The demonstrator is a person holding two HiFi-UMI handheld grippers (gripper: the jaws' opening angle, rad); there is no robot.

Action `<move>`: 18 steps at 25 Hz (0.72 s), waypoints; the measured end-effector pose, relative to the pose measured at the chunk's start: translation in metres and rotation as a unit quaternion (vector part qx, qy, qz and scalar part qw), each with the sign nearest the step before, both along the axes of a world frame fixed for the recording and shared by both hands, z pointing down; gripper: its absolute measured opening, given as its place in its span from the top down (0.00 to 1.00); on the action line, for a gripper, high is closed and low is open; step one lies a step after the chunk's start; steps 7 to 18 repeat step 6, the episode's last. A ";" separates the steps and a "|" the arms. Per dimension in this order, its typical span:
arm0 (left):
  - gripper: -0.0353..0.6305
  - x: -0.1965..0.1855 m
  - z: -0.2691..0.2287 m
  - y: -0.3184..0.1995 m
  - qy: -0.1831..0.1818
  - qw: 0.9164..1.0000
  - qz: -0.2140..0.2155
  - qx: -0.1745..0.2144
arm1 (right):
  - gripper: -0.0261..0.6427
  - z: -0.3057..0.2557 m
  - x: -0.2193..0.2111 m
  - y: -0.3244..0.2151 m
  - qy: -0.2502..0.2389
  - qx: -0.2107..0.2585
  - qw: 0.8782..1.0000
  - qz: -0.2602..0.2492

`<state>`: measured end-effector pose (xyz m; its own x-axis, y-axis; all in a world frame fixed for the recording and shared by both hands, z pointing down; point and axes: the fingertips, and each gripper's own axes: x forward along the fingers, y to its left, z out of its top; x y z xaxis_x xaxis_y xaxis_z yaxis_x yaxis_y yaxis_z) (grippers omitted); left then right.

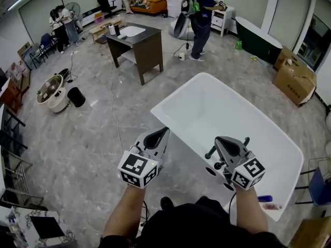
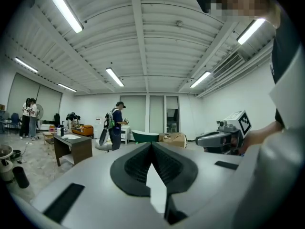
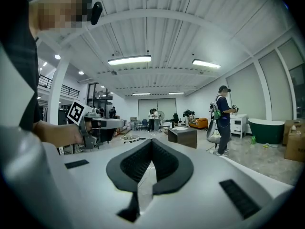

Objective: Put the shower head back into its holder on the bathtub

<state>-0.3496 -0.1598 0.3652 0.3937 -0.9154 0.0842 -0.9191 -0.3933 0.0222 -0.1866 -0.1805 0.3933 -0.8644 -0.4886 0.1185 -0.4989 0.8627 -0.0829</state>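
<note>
Both grippers are held up side by side over the near end of the white bathtub (image 1: 178,91), pointing roughly level. The left gripper (image 1: 165,132) (image 2: 151,147) has its jaws pressed together, nothing between them. The right gripper (image 1: 219,140) (image 3: 152,143) is also closed and empty. Dark tap fittings (image 1: 211,152) stand on the tub's near rim, just beside the right gripper and partly hidden by it. The shower head is probably among them, but I can't make it out. A dark table (image 1: 139,39) and a standing person (image 1: 200,14) are on the far side.
</note>
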 end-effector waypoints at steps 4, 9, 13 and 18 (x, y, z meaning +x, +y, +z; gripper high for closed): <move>0.92 -0.006 -0.002 -0.006 0.006 1.000 -0.015 -0.003 | 0.94 0.003 0.006 -0.002 -0.007 -0.012 1.000 0.010; 0.92 -0.009 -0.001 -0.007 0.008 1.000 -0.021 -0.006 | 0.94 0.006 0.011 -0.002 -0.011 -0.024 0.999 0.019; 0.92 -0.009 -0.001 -0.007 0.008 1.000 -0.021 -0.006 | 0.94 0.006 0.011 -0.002 -0.011 -0.024 0.999 0.019; 0.92 -0.009 -0.001 -0.007 0.008 1.000 -0.021 -0.006 | 0.94 0.006 0.011 -0.002 -0.011 -0.024 0.999 0.019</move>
